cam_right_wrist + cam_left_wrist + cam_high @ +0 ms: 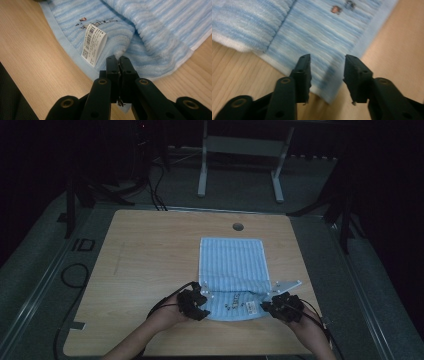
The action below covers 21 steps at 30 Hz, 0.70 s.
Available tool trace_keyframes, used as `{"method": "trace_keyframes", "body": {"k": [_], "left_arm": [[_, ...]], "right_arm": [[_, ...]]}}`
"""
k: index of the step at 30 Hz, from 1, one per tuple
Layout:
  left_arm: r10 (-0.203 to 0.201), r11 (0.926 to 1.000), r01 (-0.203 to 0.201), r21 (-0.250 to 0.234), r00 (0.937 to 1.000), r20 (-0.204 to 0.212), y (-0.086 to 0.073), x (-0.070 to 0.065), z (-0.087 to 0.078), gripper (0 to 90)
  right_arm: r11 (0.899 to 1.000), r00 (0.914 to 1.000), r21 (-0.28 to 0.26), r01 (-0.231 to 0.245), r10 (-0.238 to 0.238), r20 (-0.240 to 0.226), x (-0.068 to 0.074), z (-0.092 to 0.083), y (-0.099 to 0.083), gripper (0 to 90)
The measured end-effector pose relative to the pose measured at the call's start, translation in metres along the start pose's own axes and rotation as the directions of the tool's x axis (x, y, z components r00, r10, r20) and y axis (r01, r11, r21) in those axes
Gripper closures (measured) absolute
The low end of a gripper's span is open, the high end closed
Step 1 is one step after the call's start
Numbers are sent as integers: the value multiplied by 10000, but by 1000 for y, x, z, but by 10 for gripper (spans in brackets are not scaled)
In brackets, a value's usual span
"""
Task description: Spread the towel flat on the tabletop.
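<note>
The blue striped towel (pixel 231 265) lay on the wooden counter (pixel 150 250), its near part folded over. The left gripper (pixel 327 72) sat over the towel's near left corner, fingers wide apart. The right gripper (pixel 119 66) had its fingers pinched on the near right edge, beside a white tag (pixel 93 44).

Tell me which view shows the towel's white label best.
Right gripper view: the white label is close, barcode side up, lying on the blue striped towel. The high view shows it as a small pale patch. The left gripper view shows towel, but I can't make out a label.
</note>
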<state>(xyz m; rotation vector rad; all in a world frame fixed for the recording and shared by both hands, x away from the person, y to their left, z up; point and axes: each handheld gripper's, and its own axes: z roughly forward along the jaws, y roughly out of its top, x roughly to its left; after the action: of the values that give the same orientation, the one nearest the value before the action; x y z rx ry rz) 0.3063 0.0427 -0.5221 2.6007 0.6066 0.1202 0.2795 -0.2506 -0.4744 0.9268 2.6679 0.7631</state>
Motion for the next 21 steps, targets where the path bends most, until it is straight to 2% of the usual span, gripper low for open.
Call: {"method": "trace_keyframes", "body": {"k": [2,3,4,6,7,9,10,11,12,14,17,18,19,20,21], "left_arm": [[1,10000,0,35,9995,-316,3,4,4,520],[1,10000,0,35,9995,-316,3,4,4,520],[81,9994,-73,338,9997,-232,6,6,9,520],[137,9994,-133,327,9998,-127,7,5,11,526],[148,9994,-145,301,9998,-104,7,5,11,569],[70,9995,-71,298,10000,59,8,3,10,782],[-32,9994,29,358,9999,97,9,4,10,844],[-114,9989,110,451,9999,104,11,4,9,864],[-178,9990,171,414,9997,171,12,4,4,871],[-170,9999,170,-4,9994,299,14,-1,-16,872],[252,9979,-246,-603,9996,90,11,-16,-59,869],[173,9965,-165,-821,9998,91,8,-22,-73,868],[401,9962,-370,-791,9985,377,4,-29,-85,867],[588,9967,-532,-606,9938,946,-1,-37,-92,857],[588,9967,-532,-606,9938,946,-1,-37,-92,830]], "right_arm": [[10000,10000,56,21,-21,4,-1,2,0,878],[10000,10000,56,21,-21,4,-1,2,0,878],[10000,10000,75,18,-18,39,-1,2,0,878],[9999,10000,101,34,-34,62,-3,5,1,878],[9999,9999,151,34,-35,96,-3,5,1,877],[9999,10000,172,19,-20,76,-5,7,0,878],[9998,10000,192,20,-20,32,-6,8,1,878],[9998,10000,208,-20,20,-12,-7,9,2,878],[9998,10000,213,-64,64,14,-9,9,3,878],[9999,9999,125,19,-21,166,-7,3,6,878],[9987,9980,-334,394,-376,513,5,-22,8,878],[9975,9972,-509,485,-455,590,11,-31,7,877],[9965,9968,-618,572,-535,597,17,-40,4,877],[9957,9976,-719,585,-557,404,23,-47,0,868],[9957,9976,-719,585,-557,404,23,-47,0,868]]}}
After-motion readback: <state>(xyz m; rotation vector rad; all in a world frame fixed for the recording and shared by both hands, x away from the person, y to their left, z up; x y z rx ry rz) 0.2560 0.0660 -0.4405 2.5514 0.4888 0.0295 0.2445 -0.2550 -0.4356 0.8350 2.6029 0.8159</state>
